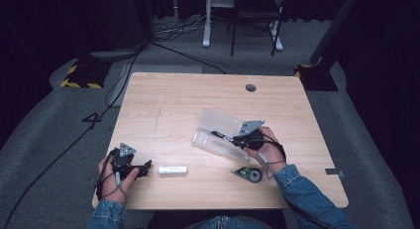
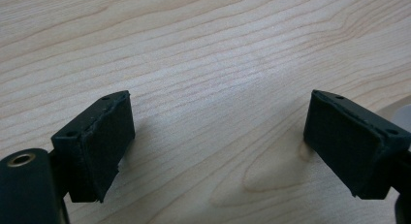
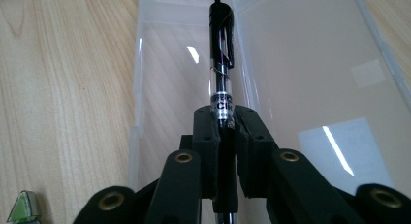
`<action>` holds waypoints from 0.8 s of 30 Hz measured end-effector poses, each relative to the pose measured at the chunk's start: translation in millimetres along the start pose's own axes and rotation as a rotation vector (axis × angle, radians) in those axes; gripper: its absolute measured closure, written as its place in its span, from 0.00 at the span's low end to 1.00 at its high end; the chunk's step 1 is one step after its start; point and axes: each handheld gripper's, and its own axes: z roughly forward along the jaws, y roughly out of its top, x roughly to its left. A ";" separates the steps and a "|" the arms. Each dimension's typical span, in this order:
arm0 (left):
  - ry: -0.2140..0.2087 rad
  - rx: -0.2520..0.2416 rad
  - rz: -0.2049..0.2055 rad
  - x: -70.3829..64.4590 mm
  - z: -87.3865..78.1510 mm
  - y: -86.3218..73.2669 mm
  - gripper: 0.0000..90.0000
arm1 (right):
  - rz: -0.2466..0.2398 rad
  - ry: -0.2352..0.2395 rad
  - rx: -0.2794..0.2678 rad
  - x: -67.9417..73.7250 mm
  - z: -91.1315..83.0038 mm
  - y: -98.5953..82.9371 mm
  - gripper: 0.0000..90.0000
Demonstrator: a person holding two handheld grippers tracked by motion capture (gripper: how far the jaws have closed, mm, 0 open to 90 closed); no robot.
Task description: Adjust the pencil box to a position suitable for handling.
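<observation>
1. High view: the right gripper (image 1: 232,139) sits over the clear plastic case (image 1: 218,127), which lies open near the middle of the wooden table (image 1: 168,100). Its jaws pinch a black pen (image 1: 221,136) whose free end reaches out over the case. The right hand (image 1: 267,152) wraps the gripper's grip.
2. High view, near edge: the left gripper (image 1: 144,168) rests low at the table's left front corner, held by the left hand (image 1: 115,177). Just beside its jaws, apart from them, lies a small white tube (image 1: 173,170). A green and grey tape dispenser (image 1: 248,174) lies near the right hand, on the table's front side.
3. Left gripper view: the left gripper (image 2: 218,132) has its two black jaws spread wide, with bare wood grain of the table (image 2: 203,49) between them and nothing gripped.
4. Right gripper view: the right gripper (image 3: 224,124) has its jaws pressed onto the pen (image 3: 222,59), clamping its clear barrel near the printed band. The pen's black capped end points away, above the case (image 3: 310,78), along the hinge line between the two clear halves. A green corner of the tape dispenser (image 3: 22,207) shows at the lower left.
</observation>
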 end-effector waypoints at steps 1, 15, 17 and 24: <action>0.000 0.000 -0.001 -0.1 0.0 0.0 0.13 | -0.001 -0.001 0.004 0.1 0.8 -0.3 0.89; -0.001 0.000 0.001 0.1 0.0 0.0 0.13 | -0.015 -0.013 0.040 4.3 8.2 -1.6 0.89; 0.000 0.000 -0.001 -0.1 0.0 0.0 0.13 | -0.025 -0.024 0.051 4.7 8.1 -1.5 0.89; -0.001 0.000 0.002 0.1 0.0 0.0 0.13 | -0.037 -0.044 0.070 5.9 11.1 -2.3 0.89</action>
